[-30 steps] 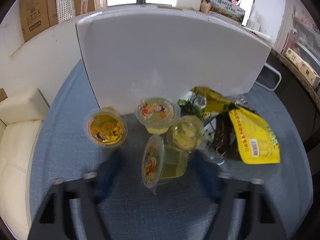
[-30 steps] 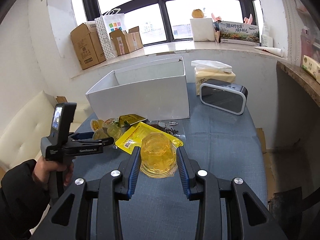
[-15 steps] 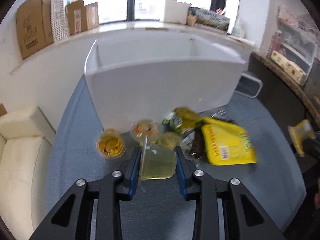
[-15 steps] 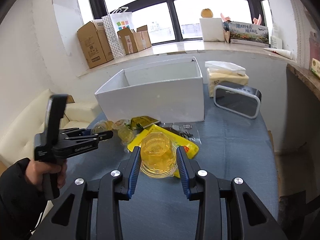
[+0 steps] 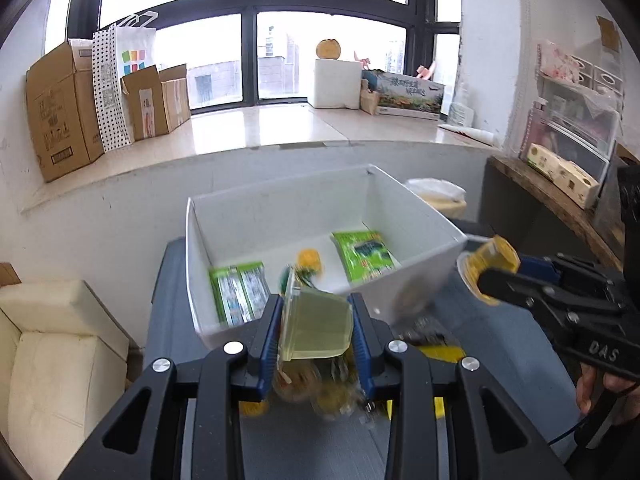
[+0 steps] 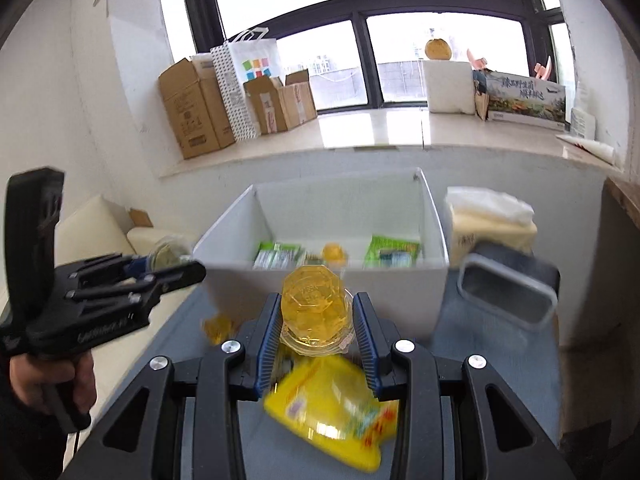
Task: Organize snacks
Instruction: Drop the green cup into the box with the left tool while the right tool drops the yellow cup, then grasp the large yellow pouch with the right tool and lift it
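Pale-green jelly in a clear cup (image 5: 314,326) is clamped on its side between the blue pads of the left gripper (image 5: 315,330), raised just in front of the white box (image 5: 416,276). An orange jelly cup (image 6: 316,308), held upside down, is pinched by the right gripper (image 6: 316,320) before the near wall of the same box. Green snack packets (image 5: 362,254) and a small yellow jelly cup (image 5: 309,259) are seen inside the box. A yellow snack bag (image 6: 332,412) is left on the blue tablecloth (image 6: 460,332) short of the box.
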The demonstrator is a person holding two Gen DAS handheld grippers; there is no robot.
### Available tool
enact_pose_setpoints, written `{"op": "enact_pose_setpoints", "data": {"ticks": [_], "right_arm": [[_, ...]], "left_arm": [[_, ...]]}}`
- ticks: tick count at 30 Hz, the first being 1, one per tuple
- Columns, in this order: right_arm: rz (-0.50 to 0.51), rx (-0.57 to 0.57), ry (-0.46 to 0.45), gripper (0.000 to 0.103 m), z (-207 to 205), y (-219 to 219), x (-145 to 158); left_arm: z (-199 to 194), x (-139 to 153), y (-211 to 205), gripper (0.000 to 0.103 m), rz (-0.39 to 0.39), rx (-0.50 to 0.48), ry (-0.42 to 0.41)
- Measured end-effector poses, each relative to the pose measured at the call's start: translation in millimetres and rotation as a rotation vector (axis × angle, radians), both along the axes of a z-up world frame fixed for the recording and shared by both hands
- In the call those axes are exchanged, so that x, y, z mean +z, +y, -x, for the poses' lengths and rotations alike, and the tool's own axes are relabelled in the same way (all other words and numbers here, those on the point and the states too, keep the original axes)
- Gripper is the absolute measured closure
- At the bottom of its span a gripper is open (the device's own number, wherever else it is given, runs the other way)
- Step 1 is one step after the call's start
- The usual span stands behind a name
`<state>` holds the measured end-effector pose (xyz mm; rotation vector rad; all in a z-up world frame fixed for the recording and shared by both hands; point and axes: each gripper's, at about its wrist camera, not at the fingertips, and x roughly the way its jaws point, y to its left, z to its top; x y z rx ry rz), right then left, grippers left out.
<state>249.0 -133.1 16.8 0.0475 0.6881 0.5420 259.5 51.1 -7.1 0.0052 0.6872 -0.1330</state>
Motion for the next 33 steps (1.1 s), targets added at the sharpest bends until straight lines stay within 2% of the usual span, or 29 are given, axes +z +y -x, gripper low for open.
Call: {"op": "enact_pose_setpoints", "data": {"ticks": [6, 13, 14, 15, 16, 17, 18, 19, 21, 26, 33], "right_arm": [[0.033, -0.019, 0.011, 0.064, -55.9, 16.8, 1.3], [0.047, -0.052, 0.082, 0.062, -103.8, 19.3, -19.0], [0.054, -0.056, 0.092, 0.058, -107.9, 18.5, -21.7], [0.059, -0.061, 0.093, 0.036, -110.4, 17.3, -22.3], [0.057, -0.065, 0.089, 0.008, -110.8, 15.5, -21.4], [0.028, -0.057, 0.074, 0.000, -109.5, 10.9, -18.2], [0.004, -0.048, 0.057, 0.000, -107.9, 7.9, -15.9], [-0.014, -0.045, 0.031, 0.000, -106.0, 4.1, -13.0], [0.026, -0.084, 0.016, 0.000, -105.5, 1.4, -10.7], [0.040, -0.093, 0.025, 0.000, -99.4, -3.2, -12.1], [-0.020, -0.083, 0.035, 0.000, -65.0, -18.4, -10.4]], "left_arm": [[-43.9, 1.0, 7.5, 0.067, 0.010, 0.019, 0.012], [-72.4, -16.6, 18.9, 0.065, 0.011, 0.033, 0.060], [-76.0, -20.6, 20.1, 0.064, 0.005, 0.035, 0.070], [-76.8, -23.3, 20.8, 0.052, -0.002, 0.041, 0.073], [-78.7, -26.2, 21.4, 0.042, -0.015, 0.053, 0.082], [-77.8, -27.4, 21.9, 0.020, -0.013, 0.053, 0.078], [-76.3, -27.1, 22.5, 0.002, -0.007, 0.052, 0.066], [-73.0, -25.0, 23.1, 0.000, -0.001, 0.063, 0.039], [-72.2, -21.7, 24.0, 0.000, 0.007, 0.072, 0.029], [-70.9, -20.2, 21.1, 0.000, 0.000, 0.079, 0.061], [-36.7, -20.4, 14.7, 0.000, 0.015, 0.063, 0.070]]}}
